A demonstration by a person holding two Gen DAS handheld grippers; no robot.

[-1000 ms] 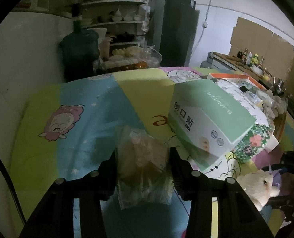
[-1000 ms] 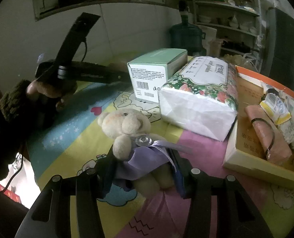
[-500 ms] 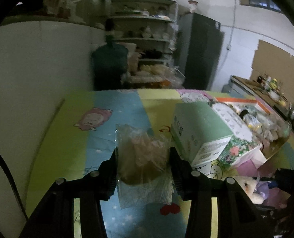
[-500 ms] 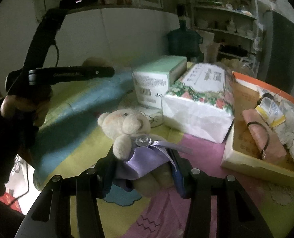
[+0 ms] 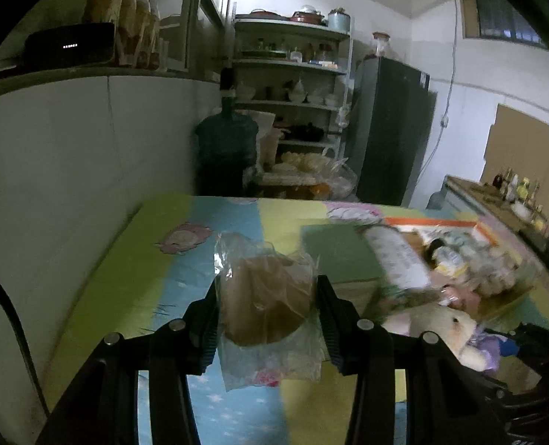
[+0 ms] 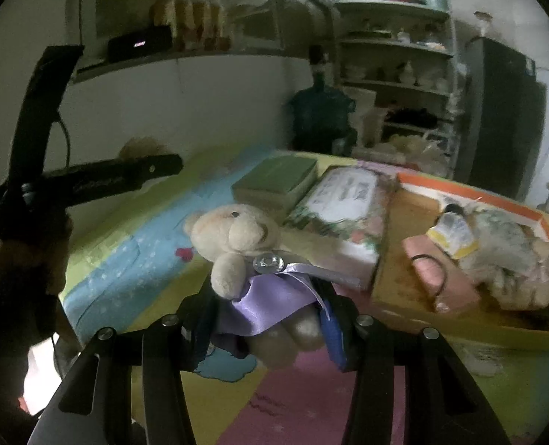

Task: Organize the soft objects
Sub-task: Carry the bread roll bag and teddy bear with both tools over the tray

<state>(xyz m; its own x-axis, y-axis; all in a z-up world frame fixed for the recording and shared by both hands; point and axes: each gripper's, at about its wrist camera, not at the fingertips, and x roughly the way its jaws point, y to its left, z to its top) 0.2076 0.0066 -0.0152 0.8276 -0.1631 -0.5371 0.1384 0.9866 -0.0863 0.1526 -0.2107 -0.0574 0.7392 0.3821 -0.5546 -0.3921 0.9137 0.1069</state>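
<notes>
My left gripper (image 5: 267,296) is shut on a clear plastic bag with a brown soft thing inside (image 5: 265,296), held above the colourful table mat (image 5: 133,282). My right gripper (image 6: 267,304) is shut on a cream teddy bear in a purple dress (image 6: 245,252), lifted off the mat (image 6: 126,259). The bear also shows at the lower right of the left wrist view (image 5: 445,330). The left gripper's body shows at the left of the right wrist view (image 6: 100,181). An orange-rimmed cardboard box (image 6: 404,259) with soft items lies to the right.
A green box (image 6: 278,181) and a floral tissue pack (image 6: 345,204) lie on the mat between the grippers and the orange box. A wall runs along the mat's left side. Shelves (image 5: 293,74), a water jug (image 5: 226,148) and a dark fridge (image 5: 389,129) stand behind.
Both grippers have risen with their loads. The bag and the bear now hang higher above the mat, and the views look further across the table.
</notes>
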